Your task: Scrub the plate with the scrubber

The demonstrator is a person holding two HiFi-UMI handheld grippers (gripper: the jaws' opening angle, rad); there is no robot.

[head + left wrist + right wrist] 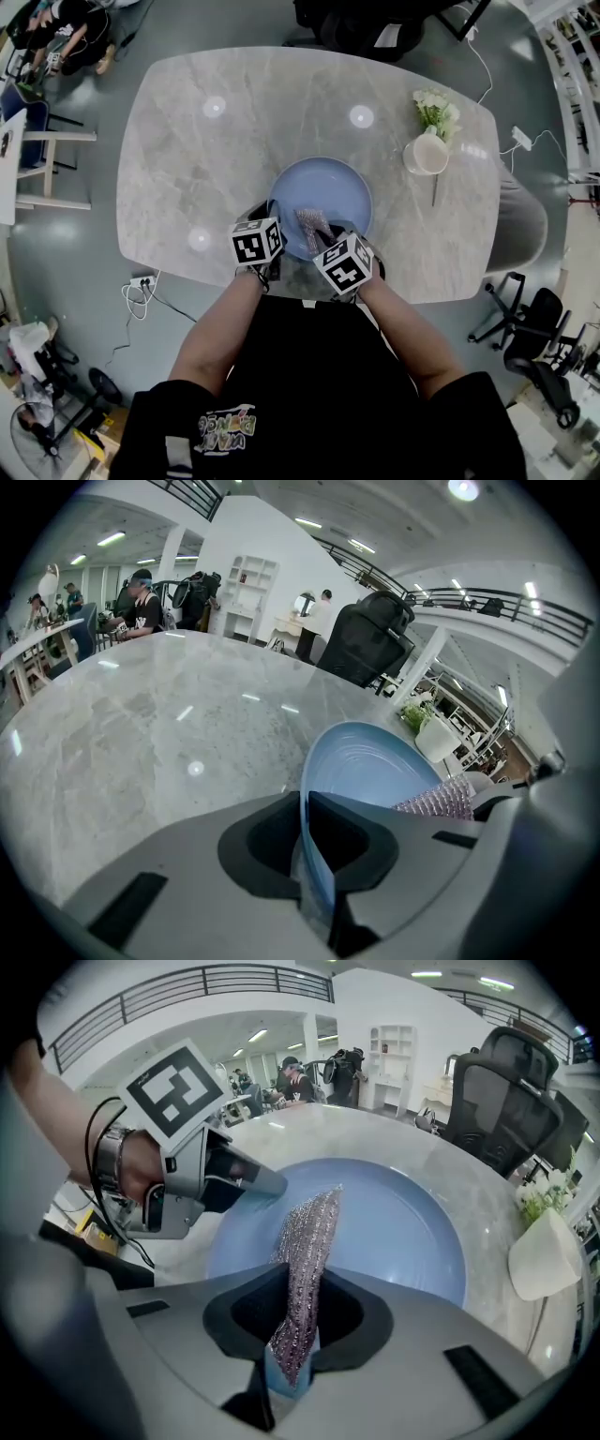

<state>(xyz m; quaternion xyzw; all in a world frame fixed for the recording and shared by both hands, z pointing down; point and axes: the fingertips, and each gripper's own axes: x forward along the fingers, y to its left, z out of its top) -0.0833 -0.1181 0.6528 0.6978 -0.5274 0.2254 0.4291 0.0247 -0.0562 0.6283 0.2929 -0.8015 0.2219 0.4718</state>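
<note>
A round blue plate [323, 192] lies on the marble table near its front edge. My left gripper [275, 223] is shut on the plate's near-left rim. In the left gripper view [314, 841] the rim runs edge-on between the jaws, with the plate [375, 761] beyond. My right gripper [321, 236] is shut on a silvery-purple mesh scrubber [310, 224], which reaches over the plate's near part. In the right gripper view the scrubber [307, 1241] stands up out of the gripper [295, 1340] above the plate [403, 1232]. The left gripper [262, 1183] meets the rim at the left.
A white mug [427, 153] with pale flowers [437, 108] stands on the table to the plate's right. A power strip [522, 138] lies at the far right edge. Office chairs [530, 328] stand round the table [187, 150], whose front edge is just under my hands.
</note>
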